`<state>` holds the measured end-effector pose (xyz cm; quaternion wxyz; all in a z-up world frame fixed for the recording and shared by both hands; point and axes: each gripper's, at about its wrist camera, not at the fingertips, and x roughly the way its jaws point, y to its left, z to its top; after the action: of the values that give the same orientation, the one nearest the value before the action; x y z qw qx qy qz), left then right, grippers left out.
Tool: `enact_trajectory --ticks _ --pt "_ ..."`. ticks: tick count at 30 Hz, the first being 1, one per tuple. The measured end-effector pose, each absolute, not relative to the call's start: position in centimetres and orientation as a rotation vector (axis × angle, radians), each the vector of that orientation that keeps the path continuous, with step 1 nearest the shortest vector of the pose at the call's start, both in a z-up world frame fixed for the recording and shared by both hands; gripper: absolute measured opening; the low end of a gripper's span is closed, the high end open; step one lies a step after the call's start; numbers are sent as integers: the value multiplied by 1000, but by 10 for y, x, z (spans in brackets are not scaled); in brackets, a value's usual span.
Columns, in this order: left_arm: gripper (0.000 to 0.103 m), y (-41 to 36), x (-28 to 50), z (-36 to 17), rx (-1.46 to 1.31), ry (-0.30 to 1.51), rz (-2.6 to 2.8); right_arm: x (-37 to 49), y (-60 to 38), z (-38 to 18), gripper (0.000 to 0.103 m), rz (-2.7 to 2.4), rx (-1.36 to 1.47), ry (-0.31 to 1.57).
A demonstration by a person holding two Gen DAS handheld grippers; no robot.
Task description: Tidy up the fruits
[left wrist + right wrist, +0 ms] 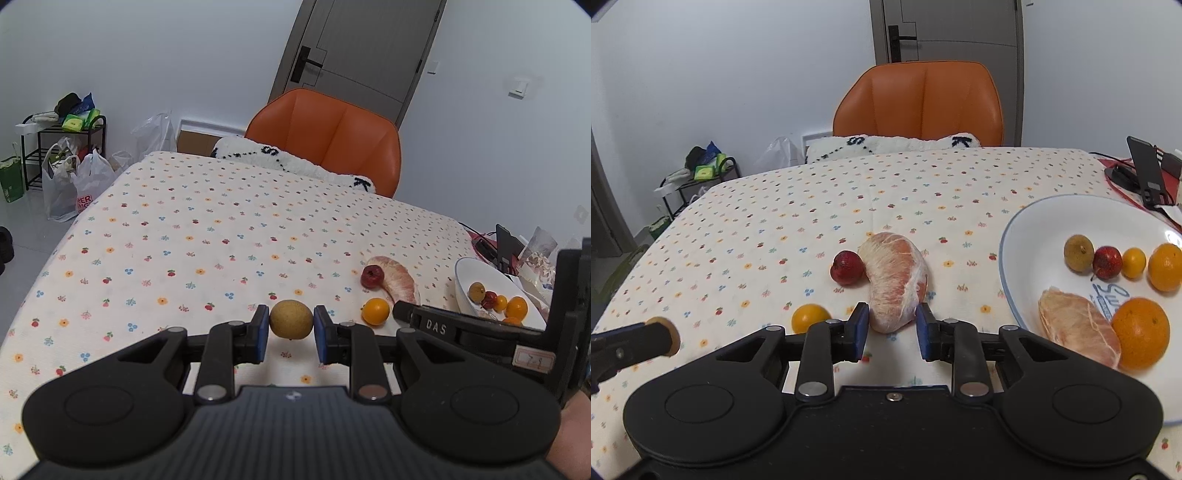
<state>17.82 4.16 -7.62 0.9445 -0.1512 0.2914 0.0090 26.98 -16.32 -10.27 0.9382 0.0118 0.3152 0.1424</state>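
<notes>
Six fruits (1078, 254) in white bowl (1027, 236)

Your left gripper (291, 328) and right gripper (892, 326): same build, matte black plastic, ribbed centre housing, two round bulges either side, silver pivot pins on the linkage bars, blue fingertip pads (859, 325). Right one shows "DAS" embossed plus a white label seen from the left wrist view.

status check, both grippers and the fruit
Left gripper shut on brown fruit. Right gripper open around grapefruit piece, not yet clamped. Plate to the right, path clear.
</notes>
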Motion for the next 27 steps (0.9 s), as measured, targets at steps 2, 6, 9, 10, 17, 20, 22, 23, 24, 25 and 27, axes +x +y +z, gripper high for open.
enact_trajectory --ticks 2,6,9,10,17,20,22,23,24,25,27 --pt "24 40 177 -75 -304 591 16 266 -167 -102 26 297 34 647" --pt "24 36 175 -75 -298 593 11 253 -175 -102 26 305 45 649" --pt "24 33 174 -76 -295 596 7 242 -180 -101 26 308 50 658" --pt "24 32 173 -77 -293 596 6 239 -182 -100 26 309 50 667" --pt "24 28 174 -79 -290 602 -1 237 -189 -95 35 310 65 691" --pt "24 27 176 -79 -287 600 -4 242 -185 -97 37 312 61 690" --pt "24 28 177 -80 -289 603 -3 245 -182 -99 44 314 51 686" --pt "24 29 178 -80 -290 603 -2 247 -181 -99 49 316 49 683" --pt "24 30 178 -80 -291 603 -1 248 -180 -99 52 318 52 681" --pt "24 31 178 -80 -292 603 -1 249 -179 -100 54 322 54 678" --pt "24 33 179 -81 -296 605 1 252 -176 -100 54 323 42 673"
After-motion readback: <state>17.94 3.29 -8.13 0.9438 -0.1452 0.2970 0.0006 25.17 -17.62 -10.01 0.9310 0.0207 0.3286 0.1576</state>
